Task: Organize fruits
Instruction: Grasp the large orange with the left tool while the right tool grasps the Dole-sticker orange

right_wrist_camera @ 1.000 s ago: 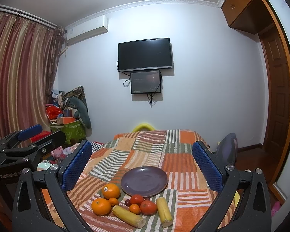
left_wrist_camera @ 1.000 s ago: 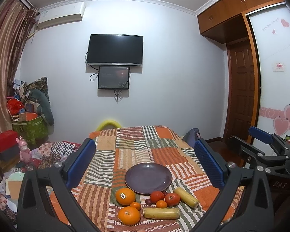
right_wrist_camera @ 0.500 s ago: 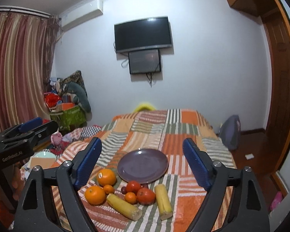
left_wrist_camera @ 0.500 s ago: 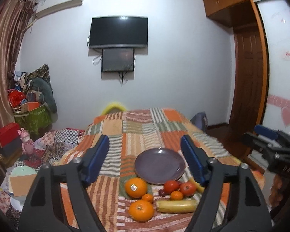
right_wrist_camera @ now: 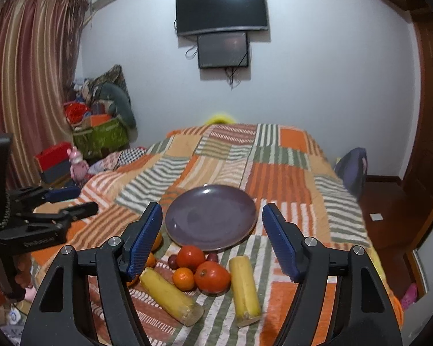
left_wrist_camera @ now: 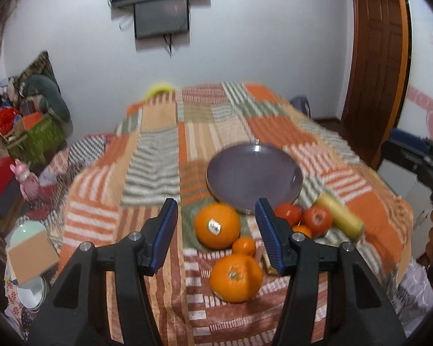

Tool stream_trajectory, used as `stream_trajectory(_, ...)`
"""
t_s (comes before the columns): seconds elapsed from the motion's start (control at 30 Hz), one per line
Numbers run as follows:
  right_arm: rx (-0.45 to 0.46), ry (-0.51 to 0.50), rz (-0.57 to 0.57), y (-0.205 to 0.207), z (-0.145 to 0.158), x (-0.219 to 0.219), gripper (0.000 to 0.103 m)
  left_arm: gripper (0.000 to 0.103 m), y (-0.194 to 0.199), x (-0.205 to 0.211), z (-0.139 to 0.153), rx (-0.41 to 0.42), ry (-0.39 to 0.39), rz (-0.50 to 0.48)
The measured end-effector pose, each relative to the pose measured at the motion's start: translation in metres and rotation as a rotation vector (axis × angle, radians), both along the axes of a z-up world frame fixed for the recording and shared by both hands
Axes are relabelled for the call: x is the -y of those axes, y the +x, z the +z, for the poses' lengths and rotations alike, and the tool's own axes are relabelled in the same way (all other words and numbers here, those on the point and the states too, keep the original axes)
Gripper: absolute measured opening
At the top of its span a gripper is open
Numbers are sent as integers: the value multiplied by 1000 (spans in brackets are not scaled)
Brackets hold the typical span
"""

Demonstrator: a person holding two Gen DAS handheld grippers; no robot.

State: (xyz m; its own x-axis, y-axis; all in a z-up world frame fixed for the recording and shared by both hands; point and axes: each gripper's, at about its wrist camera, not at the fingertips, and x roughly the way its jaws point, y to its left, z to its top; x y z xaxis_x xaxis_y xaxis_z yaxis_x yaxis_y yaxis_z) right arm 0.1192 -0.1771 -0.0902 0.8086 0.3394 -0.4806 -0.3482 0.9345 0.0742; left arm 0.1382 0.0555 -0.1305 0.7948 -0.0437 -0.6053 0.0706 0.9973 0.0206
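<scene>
A purple plate (left_wrist_camera: 254, 177) (right_wrist_camera: 210, 216) lies empty on the patchwork cloth. In front of it lie a stickered orange (left_wrist_camera: 217, 225), a second large orange (left_wrist_camera: 236, 276), a small mandarin (left_wrist_camera: 244, 246), two tomatoes (right_wrist_camera: 190, 256) (right_wrist_camera: 212, 276), another mandarin (right_wrist_camera: 183, 278), small plums (right_wrist_camera: 173, 261) and two yellow corn cobs (right_wrist_camera: 170, 298) (right_wrist_camera: 244, 287). My left gripper (left_wrist_camera: 216, 232) is open, its fingers either side of the stickered orange, above it. My right gripper (right_wrist_camera: 212, 242) is open above the tomatoes and the plate's near rim.
The patchwork-covered table (right_wrist_camera: 274, 173) drops off at left and right. Clutter, a green box (right_wrist_camera: 101, 138) and a pink toy (right_wrist_camera: 78, 164) stand at the left. A dark bag (right_wrist_camera: 352, 170) sits at the right. A TV (right_wrist_camera: 220, 10) hangs on the far wall.
Both grippers have moved forward and down toward the fruit. The left now frames the stickered orange; the right hangs over the tomatoes. Both jaws look narrower but stay open.
</scene>
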Motion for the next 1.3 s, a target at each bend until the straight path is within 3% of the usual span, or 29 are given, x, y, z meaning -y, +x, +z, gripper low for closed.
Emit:
stream_trajectory(0.27,-98,0,50,20,-25,-12,69,56,19,5,-54,-168,-9,-52)
stream_trajectory(0.47,-155,-23,86,32,-40,-27,69,57,29,4,-79,-290,-54,-105)
stream_trajectory(0.6,-184,-21,110,41,-47,-33,69,65,28,3,-85,-292,-80,-110)
stream_trajectory(0.77,-201,-33,121,44,-53,-37,69,66,30,4,-91,-334,-140,-123)
stream_trajectory(0.97,-219,-35,129,46,-57,-38,69,66,34,6,-107,-374,-129,-132)
stream_trajectory(1.3,-257,-65,190,54,-68,-64,69,65,33,-9,-98,-328,-137,-92)
